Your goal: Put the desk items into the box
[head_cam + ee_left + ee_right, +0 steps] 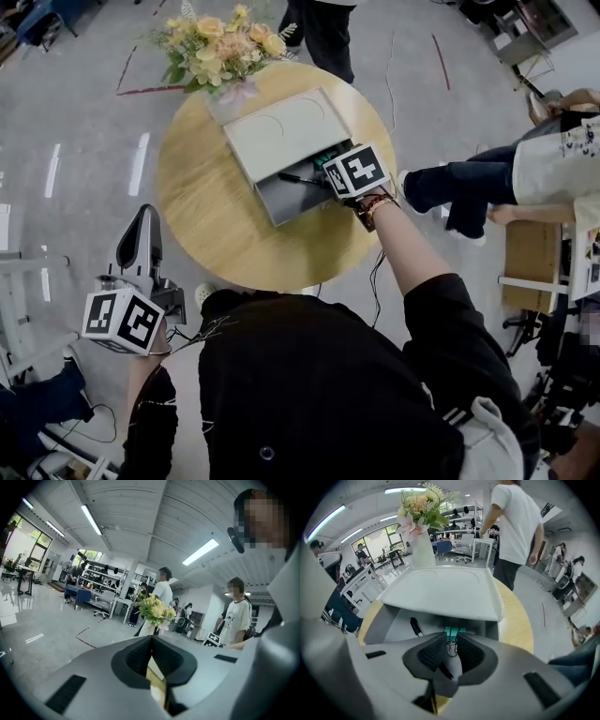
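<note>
A grey box (pixel 270 199) lies on the round wooden table (pixel 202 211), its white lid (pixel 281 131) slid back so the near end is uncovered. A black pen (pixel 302 178) lies inside. My right gripper (pixel 339 174) hangs over that opening. In the right gripper view it (pixel 451 638) is shut on the wire handles of a teal binder clip (pixel 453 632), whose body pokes past the fingertips above the box floor, near the pen (pixel 415 626). My left gripper (pixel 143 217) is off the table at the lower left, shut and empty (pixel 151 639).
A vase of yellow and pink flowers (pixel 220 42) stands at the table's far edge behind the box. A person (pixel 323 28) stands just beyond the table. A seated person's legs (pixel 459 187) reach in from the right. Grey floor surrounds the table.
</note>
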Action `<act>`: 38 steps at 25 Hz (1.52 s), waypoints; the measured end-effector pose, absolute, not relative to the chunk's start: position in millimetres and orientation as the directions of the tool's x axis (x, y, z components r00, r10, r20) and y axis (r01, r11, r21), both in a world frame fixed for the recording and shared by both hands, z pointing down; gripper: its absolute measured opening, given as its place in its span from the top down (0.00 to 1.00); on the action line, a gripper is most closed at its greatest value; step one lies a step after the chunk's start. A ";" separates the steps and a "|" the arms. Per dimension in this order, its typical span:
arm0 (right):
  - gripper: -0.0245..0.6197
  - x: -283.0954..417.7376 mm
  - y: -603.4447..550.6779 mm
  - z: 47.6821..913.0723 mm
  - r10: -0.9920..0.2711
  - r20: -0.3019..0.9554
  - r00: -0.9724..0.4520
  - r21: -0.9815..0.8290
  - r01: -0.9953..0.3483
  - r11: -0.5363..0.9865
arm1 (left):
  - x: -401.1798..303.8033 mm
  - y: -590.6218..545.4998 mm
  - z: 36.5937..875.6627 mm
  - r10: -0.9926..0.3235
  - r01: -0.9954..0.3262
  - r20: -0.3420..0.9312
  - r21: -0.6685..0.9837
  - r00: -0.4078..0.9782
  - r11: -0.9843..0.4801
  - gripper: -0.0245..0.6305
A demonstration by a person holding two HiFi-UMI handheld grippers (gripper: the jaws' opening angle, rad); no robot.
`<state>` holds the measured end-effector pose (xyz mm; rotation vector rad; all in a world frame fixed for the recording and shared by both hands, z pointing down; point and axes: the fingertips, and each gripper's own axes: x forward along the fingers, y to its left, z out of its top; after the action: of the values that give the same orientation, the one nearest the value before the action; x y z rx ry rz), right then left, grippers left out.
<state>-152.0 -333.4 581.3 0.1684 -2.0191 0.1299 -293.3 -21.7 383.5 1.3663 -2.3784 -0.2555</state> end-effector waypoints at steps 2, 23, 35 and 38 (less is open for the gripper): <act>0.85 -150.9 -333.8 580.8 -0.069 0.894 -0.443 -0.018 -0.189 0.982 | -290.0 -20.2 389.4 -0.858 -0.787 0.254 0.347 -0.446 0.511 0.95; 0.94 -74.4 -296.6 477.5 -0.388 0.631 -0.672 -0.256 -0.652 0.714 | -237.6 -101.4 377.3 -0.981 -0.918 0.196 0.387 -0.006 0.083 0.95; 0.95 -27.5 -175.4 406.2 -0.551 0.357 -0.754 -0.497 -0.653 0.572 | -185.8 -59.9 362.4 -0.972 -0.905 0.144 0.410 0.187 -0.113 0.95; 0.95 -18.0 -157.6 392.1 -0.572 0.302 -0.763 -0.509 -0.636 0.580 | -173.0 -50.3 359.9 -0.966 -0.901 0.139 0.410 0.216 -0.142 0.95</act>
<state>-18.0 -157.6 392.1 1.0348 -2.6982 0.9337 -173.0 -50.3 359.9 2.0923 -1.7290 -0.2195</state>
